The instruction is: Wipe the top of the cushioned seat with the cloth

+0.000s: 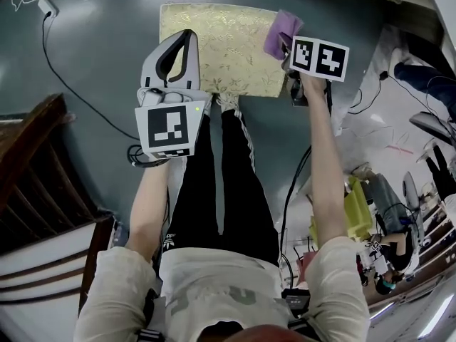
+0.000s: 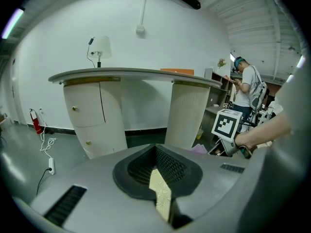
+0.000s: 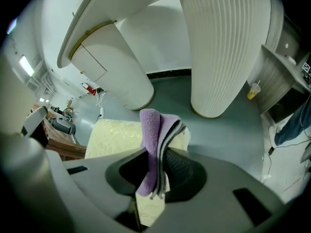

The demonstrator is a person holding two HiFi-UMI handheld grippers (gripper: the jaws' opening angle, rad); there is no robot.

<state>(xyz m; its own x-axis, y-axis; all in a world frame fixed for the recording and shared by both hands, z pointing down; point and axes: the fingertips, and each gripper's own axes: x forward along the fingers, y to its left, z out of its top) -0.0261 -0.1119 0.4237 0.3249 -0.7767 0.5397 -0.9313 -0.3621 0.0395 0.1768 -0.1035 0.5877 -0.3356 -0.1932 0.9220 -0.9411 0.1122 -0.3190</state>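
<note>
The cushioned seat (image 1: 228,45), pale gold with a leaf pattern, lies on the floor ahead of the person's feet. My right gripper (image 1: 293,48) is shut on a folded purple cloth (image 1: 281,33) at the seat's right far corner. In the right gripper view the cloth (image 3: 154,147) stands upright between the jaws, above the seat (image 3: 114,137). My left gripper (image 1: 187,38) hovers over the seat's left edge, jaws together and holding nothing. In the left gripper view only a sliver of the seat (image 2: 163,198) shows under the left gripper (image 2: 158,178).
A white curved counter (image 2: 136,76) on ribbed pillars (image 3: 226,47) stands beyond the seat. A power strip with a cable (image 1: 46,7) lies on the grey floor at left. Dark wooden furniture (image 1: 35,162) is at my left. A person (image 2: 250,91) stands at right.
</note>
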